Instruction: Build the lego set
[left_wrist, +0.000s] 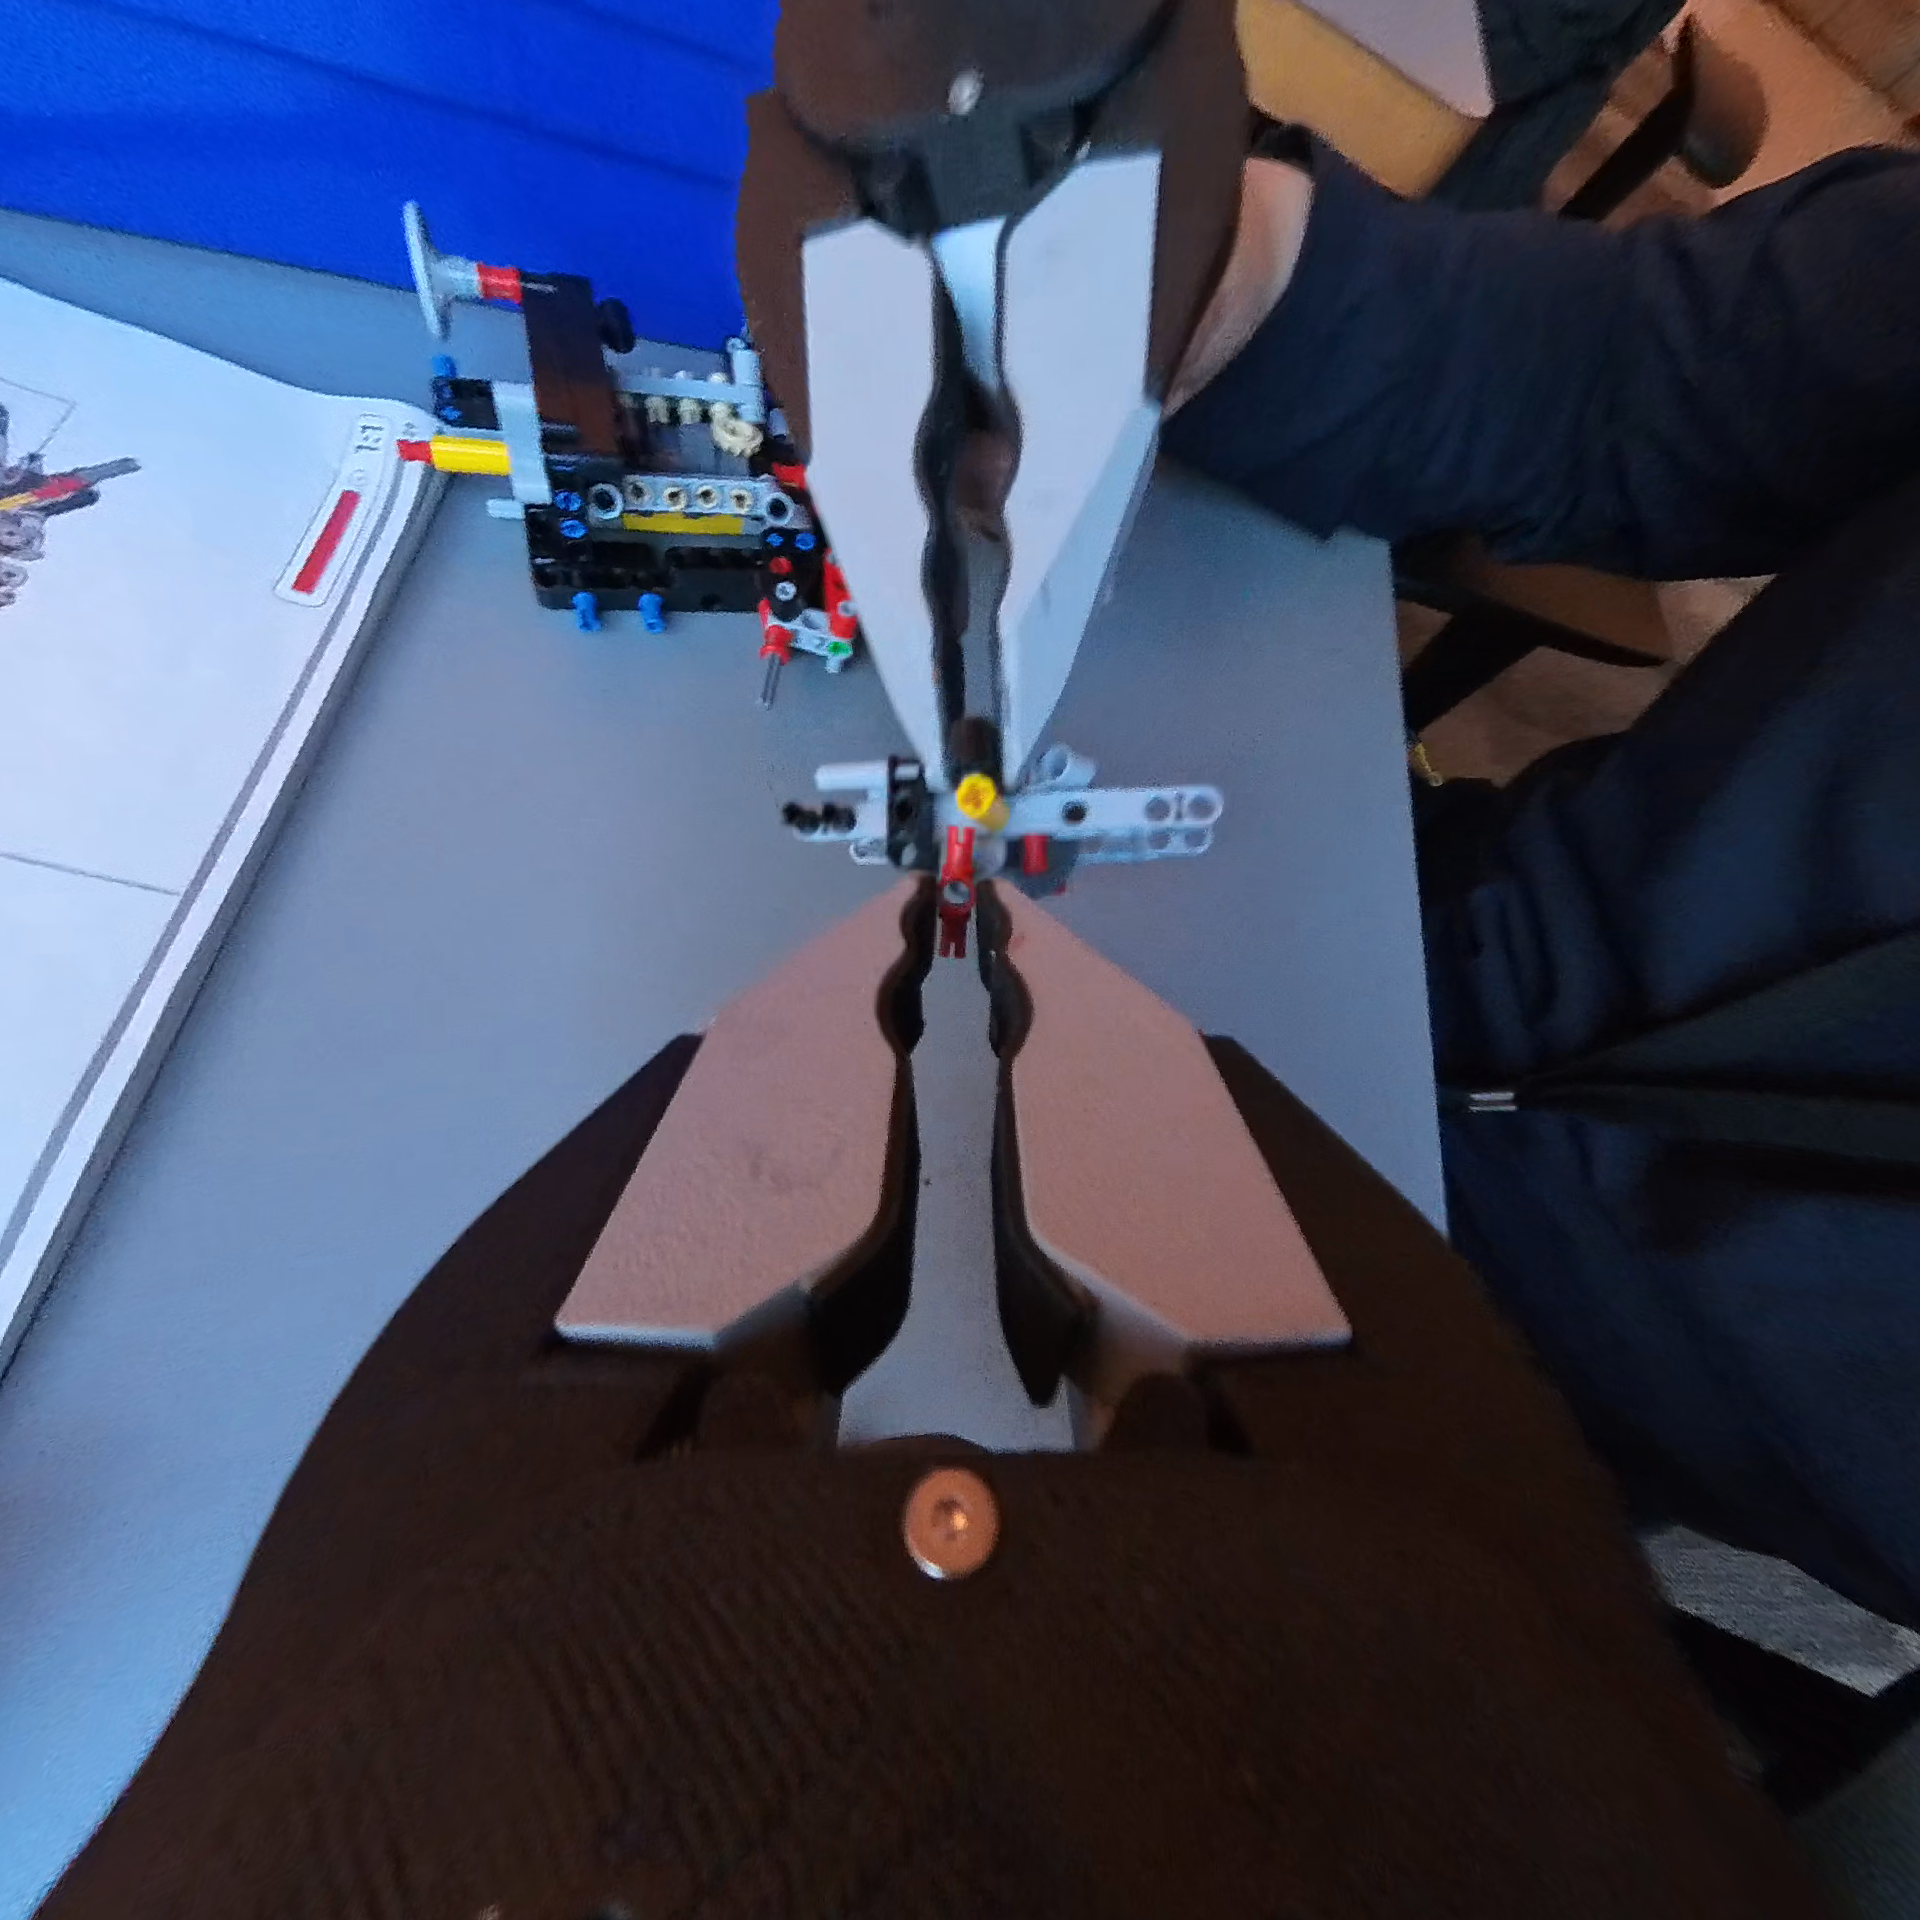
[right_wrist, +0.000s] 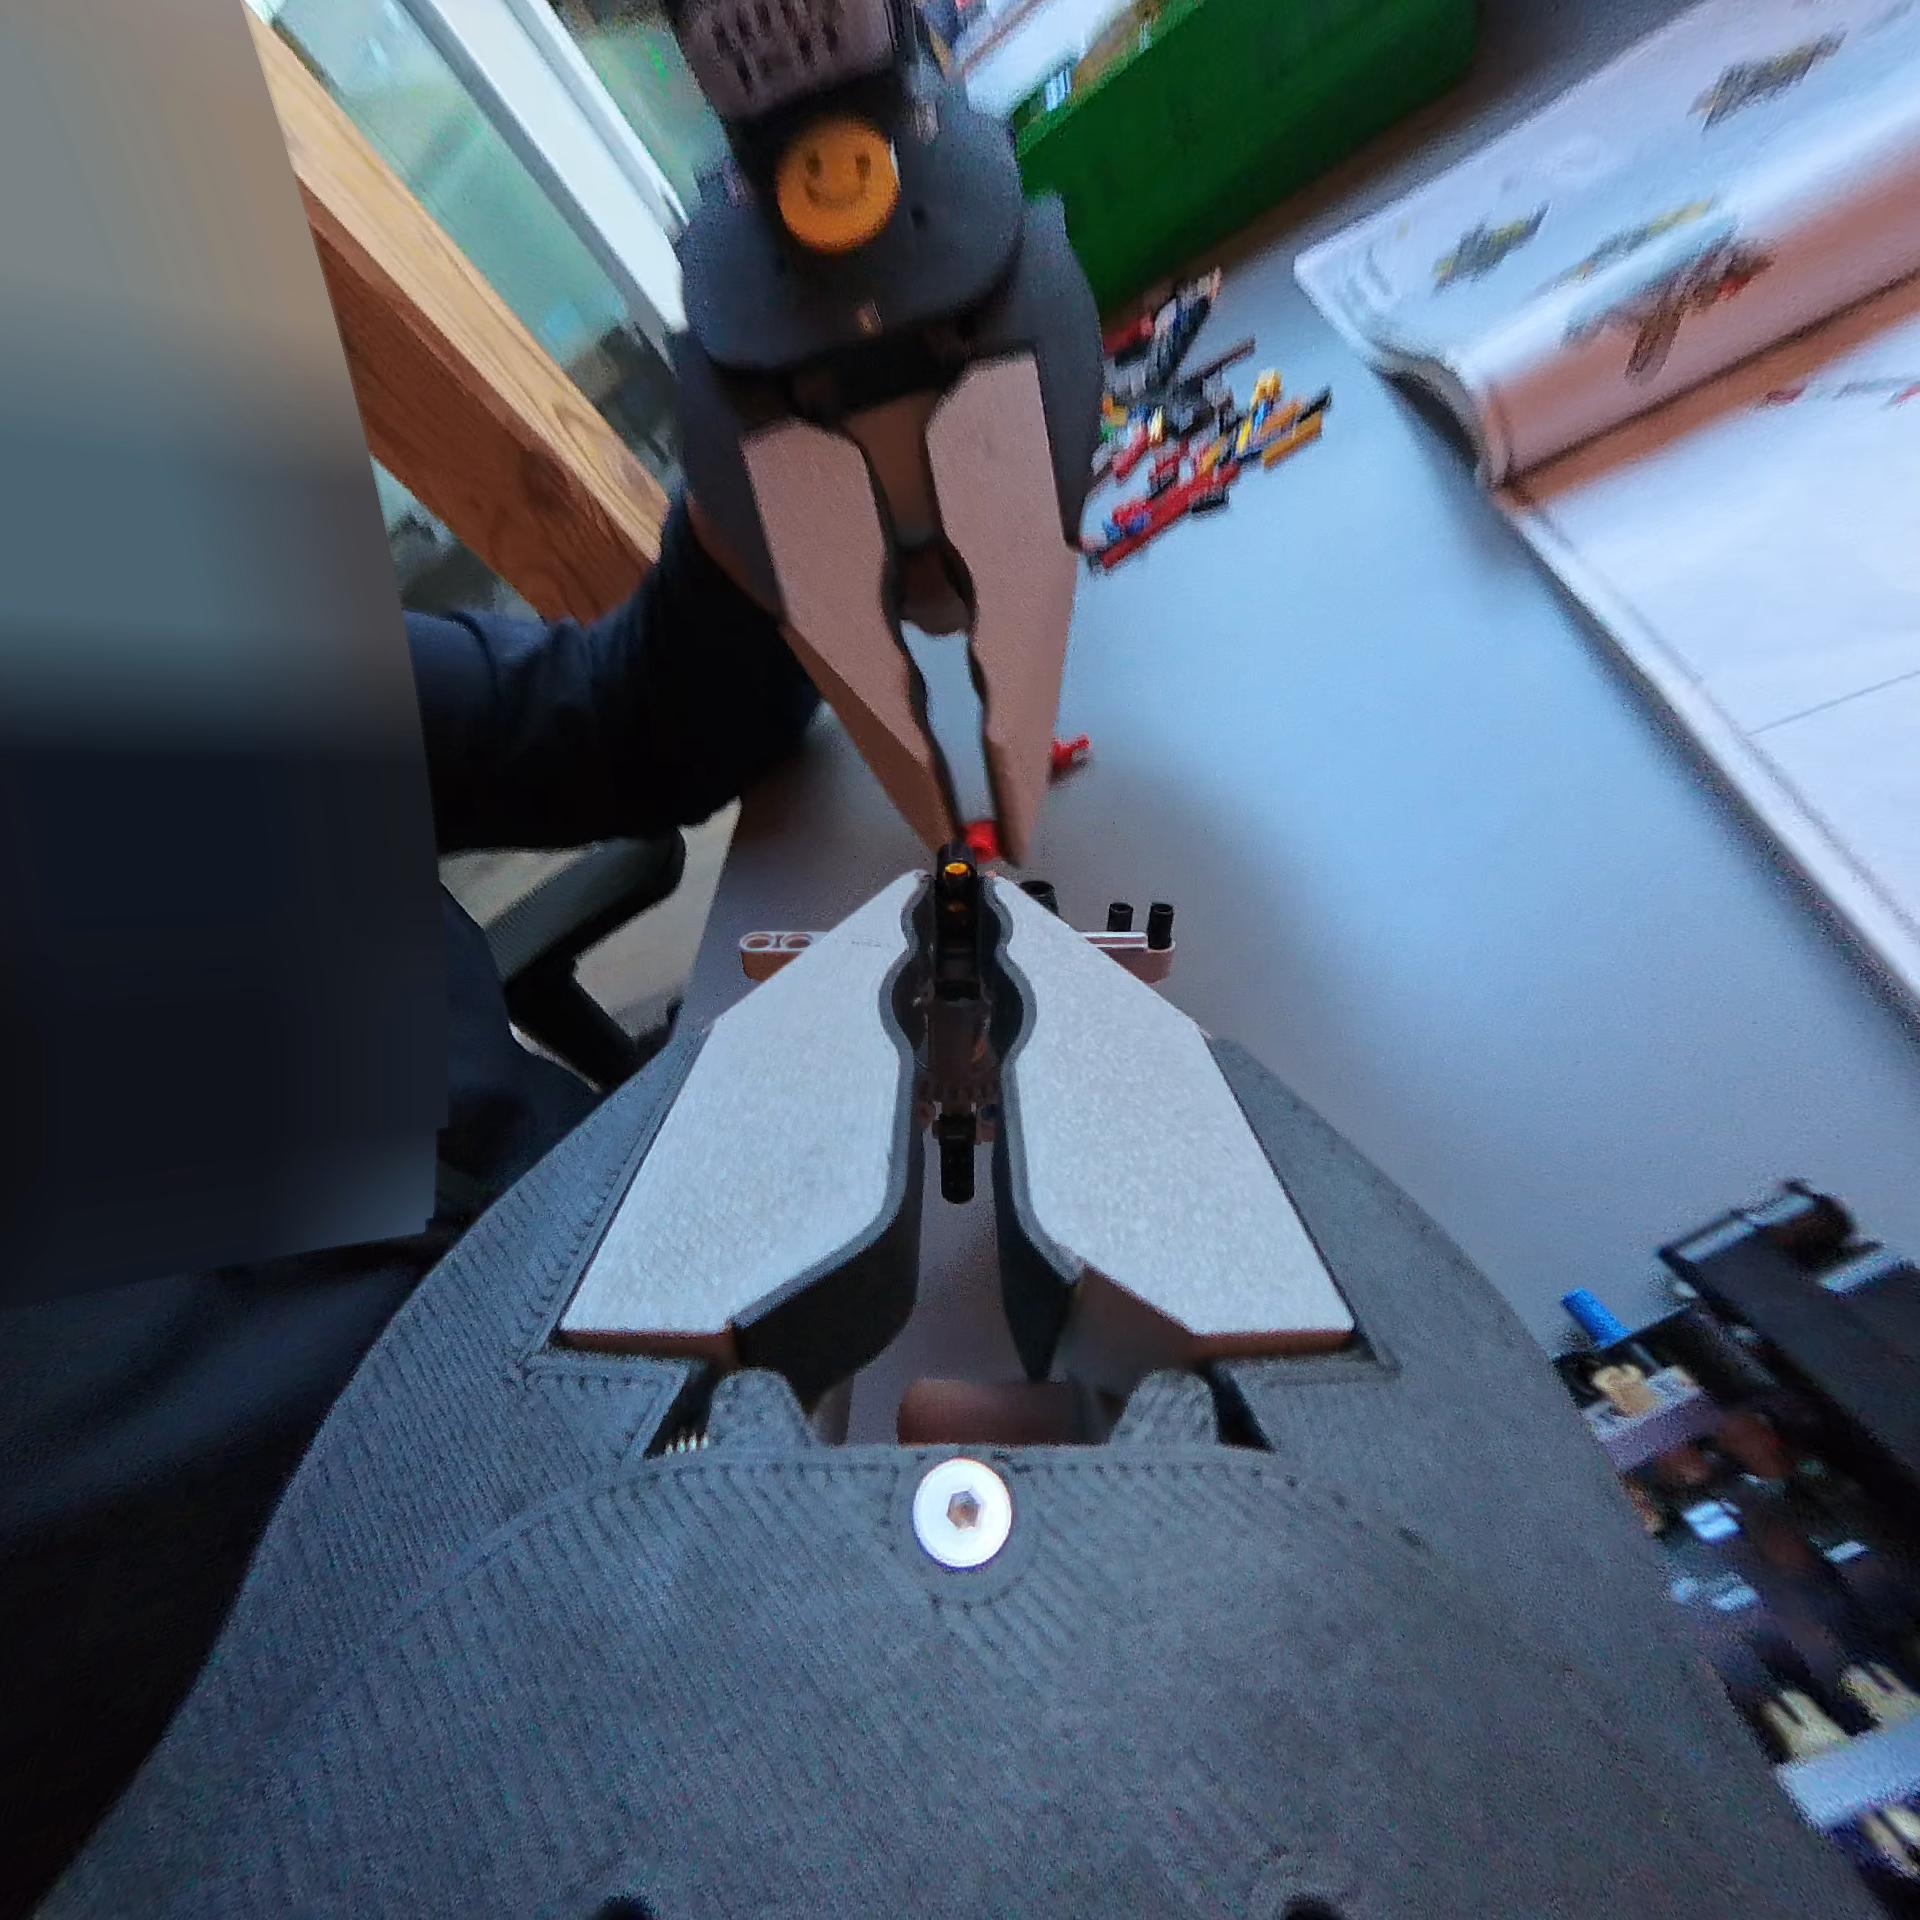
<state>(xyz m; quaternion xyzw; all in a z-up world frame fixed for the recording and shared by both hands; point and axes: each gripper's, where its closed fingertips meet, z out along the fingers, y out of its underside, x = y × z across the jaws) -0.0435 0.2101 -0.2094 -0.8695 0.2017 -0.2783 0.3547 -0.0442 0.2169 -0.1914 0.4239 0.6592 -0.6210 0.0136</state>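
Grey worktop (left_wrist: 436, 935) is backed by a blue wall (left_wrist: 312, 104); an open booklet (left_wrist: 156, 675) and a brick model (left_wrist: 644, 488) are laid on it. A green bin (right_wrist: 1247, 135) is seen, contents blurred. The left gripper (left_wrist: 954, 904) is nearly closed on a red connector (left_wrist: 954, 914) of the small grey assembly (left_wrist: 1039, 821); the right gripper (right_wrist: 954, 883) is clamped on its black axle piece (right_wrist: 954, 1039).

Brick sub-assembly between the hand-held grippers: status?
Left hand-held gripper shut on red connector. Right hand-held gripper clamps grey-beam sub-assembly from opposite side. Larger black build behind, apart.
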